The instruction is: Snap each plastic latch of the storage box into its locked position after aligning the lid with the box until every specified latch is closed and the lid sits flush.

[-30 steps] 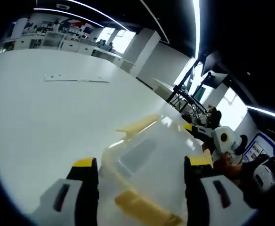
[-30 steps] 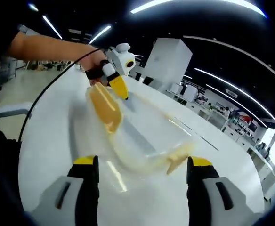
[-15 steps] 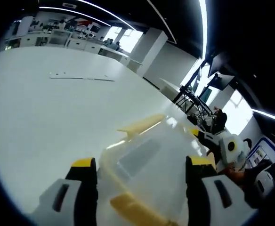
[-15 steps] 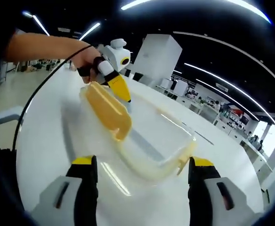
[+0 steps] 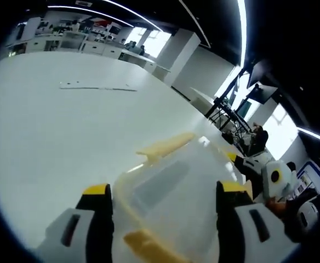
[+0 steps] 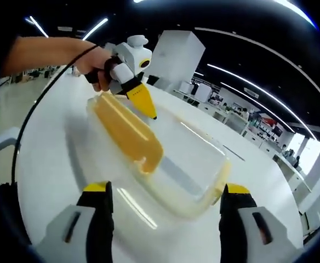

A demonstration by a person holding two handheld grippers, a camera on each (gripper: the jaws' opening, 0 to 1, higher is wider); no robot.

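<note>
A clear plastic storage box (image 5: pixel 173 186) with its clear lid on lies on the white table (image 5: pixel 50 137). It sits between the wide-apart jaws of my left gripper (image 5: pixel 164 189), which is open. One yellow latch (image 5: pixel 165 145) sticks out at the box's far end and another (image 5: pixel 146 246) lies near the bottom edge. In the right gripper view the box (image 6: pixel 176 159) lies ahead of my open right gripper (image 6: pixel 166 189). A long yellow latch (image 6: pixel 127 131) stands along its left side. The left gripper (image 6: pixel 141 98), held by a hand (image 6: pixel 94 66), rests a yellow tip beside that latch. A third latch (image 6: pixel 223 172) is at the right end.
A thin pale strip (image 5: pixel 97 86) lies far off on the table. The right gripper (image 5: pixel 234 159) shows at the box's right. A black cable (image 6: pixel 45 104) trails from the left gripper. Desks, a white pillar (image 6: pixel 176 60) and a metal stand (image 5: pixel 223 112) are behind.
In the right gripper view the long side latch has grown broader and turned toward the camera. In the left gripper view the near latch has dropped lower. Both views have shifted slightly.
</note>
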